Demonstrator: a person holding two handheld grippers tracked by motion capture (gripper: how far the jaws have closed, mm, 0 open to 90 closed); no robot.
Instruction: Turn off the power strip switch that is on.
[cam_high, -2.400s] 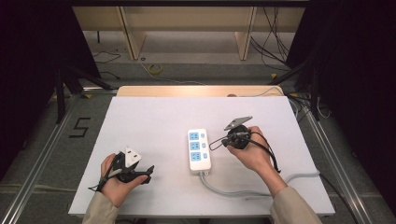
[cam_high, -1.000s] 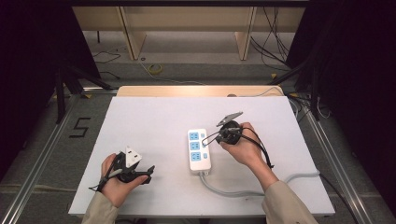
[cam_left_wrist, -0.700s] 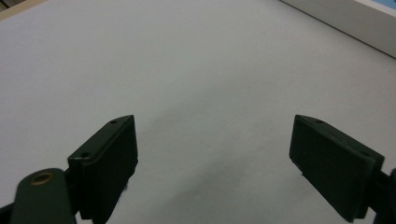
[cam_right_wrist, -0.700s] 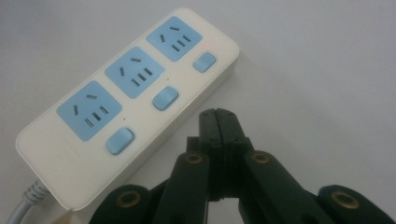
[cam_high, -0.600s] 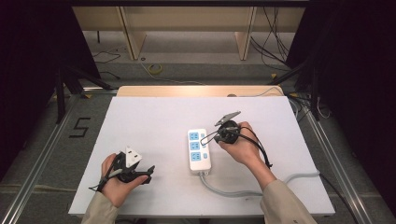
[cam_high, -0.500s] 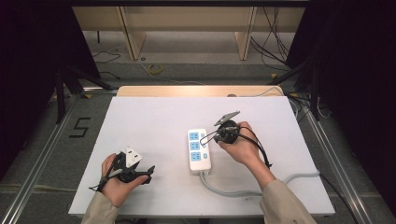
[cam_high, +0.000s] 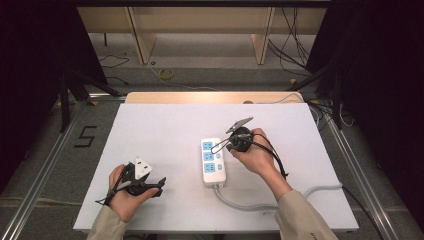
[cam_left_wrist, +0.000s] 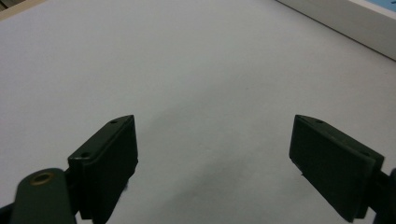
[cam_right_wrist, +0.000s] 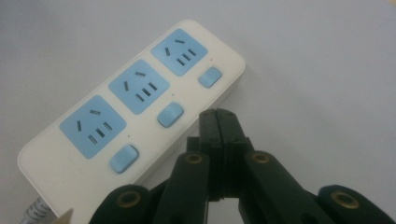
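A white power strip (cam_high: 212, 161) (cam_right_wrist: 135, 112) with three blue sockets and three blue switches lies mid-table, its grey cord (cam_high: 280, 202) trailing to the right. My right gripper (cam_right_wrist: 218, 119) (cam_high: 225, 144) is shut with nothing between its pads; its tip hovers just off the strip's right edge, near the middle switch (cam_right_wrist: 170, 115). My left gripper (cam_left_wrist: 212, 149) (cam_high: 159, 183) rests at the front left of the table, jaws wide open over bare white surface, with the strip's side (cam_left_wrist: 345, 21) far off at the upper right of its view.
The white table top (cam_high: 165, 125) has free room on the left and at the back. A wooden board (cam_high: 210, 97) borders its far edge. Cables lie on the floor beyond and to the right of the table.
My right hand has drifted a little left toward the power strip. The left hand has stayed in place.
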